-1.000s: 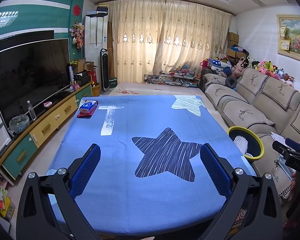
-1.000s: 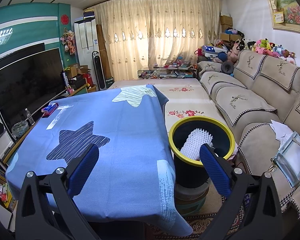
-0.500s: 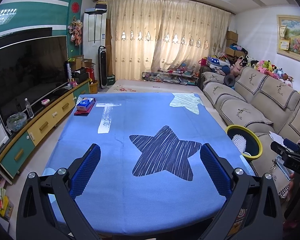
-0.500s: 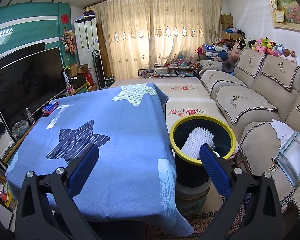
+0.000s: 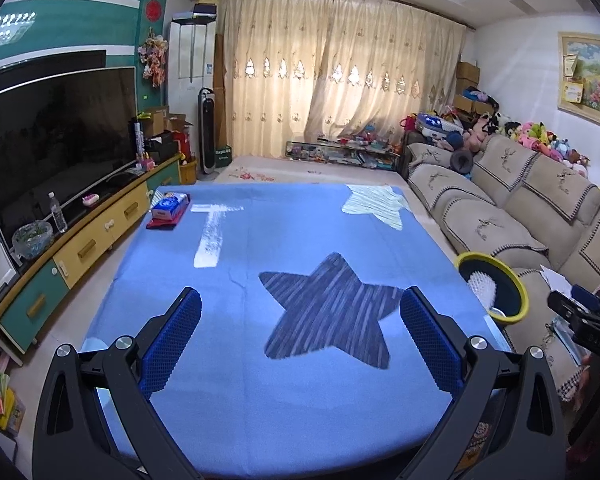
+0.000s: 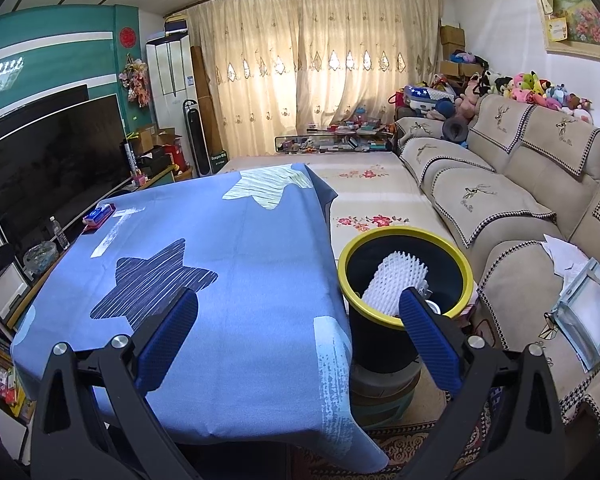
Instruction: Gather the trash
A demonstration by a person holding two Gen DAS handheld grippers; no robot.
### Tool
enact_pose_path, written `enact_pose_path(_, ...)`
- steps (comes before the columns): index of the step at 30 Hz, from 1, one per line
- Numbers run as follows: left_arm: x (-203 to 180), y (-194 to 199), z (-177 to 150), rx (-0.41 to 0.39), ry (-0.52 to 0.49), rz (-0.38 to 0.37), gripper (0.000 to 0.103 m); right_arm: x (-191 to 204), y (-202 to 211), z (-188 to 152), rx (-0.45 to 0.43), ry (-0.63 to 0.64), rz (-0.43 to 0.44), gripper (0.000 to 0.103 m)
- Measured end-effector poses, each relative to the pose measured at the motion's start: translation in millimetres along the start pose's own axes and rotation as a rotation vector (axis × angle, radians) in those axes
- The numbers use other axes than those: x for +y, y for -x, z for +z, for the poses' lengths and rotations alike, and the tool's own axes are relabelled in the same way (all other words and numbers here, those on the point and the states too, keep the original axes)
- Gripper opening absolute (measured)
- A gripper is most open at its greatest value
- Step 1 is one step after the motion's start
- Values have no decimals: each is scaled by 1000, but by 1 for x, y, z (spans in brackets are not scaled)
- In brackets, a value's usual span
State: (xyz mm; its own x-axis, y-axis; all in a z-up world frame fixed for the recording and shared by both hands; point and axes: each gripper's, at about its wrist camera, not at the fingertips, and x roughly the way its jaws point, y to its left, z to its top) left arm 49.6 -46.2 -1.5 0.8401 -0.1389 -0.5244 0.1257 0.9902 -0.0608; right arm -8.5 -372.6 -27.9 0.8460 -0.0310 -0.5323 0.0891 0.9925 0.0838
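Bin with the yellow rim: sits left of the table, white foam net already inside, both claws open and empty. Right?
Not quite. The bin stands to the right of the table, between it and the sofa; the right wrist view shows this plainly. The rest holds: the white foam net is inside it, and the left claw and right claw are both open and empty.

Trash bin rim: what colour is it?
Yellow, on a black trash bin standing beside the table; clearest in the right wrist view.
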Motion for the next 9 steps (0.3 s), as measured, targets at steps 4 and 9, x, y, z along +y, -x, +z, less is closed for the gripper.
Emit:
enact_pose_path(4, 10, -32, 12, 35, -7, 28, 98, 3, -10, 5, 7, 20, 4, 96)
enact_pose_path(9, 42, -104, 25, 144, 43, 49, 98, 18, -55, 24, 78, 52, 55, 96)
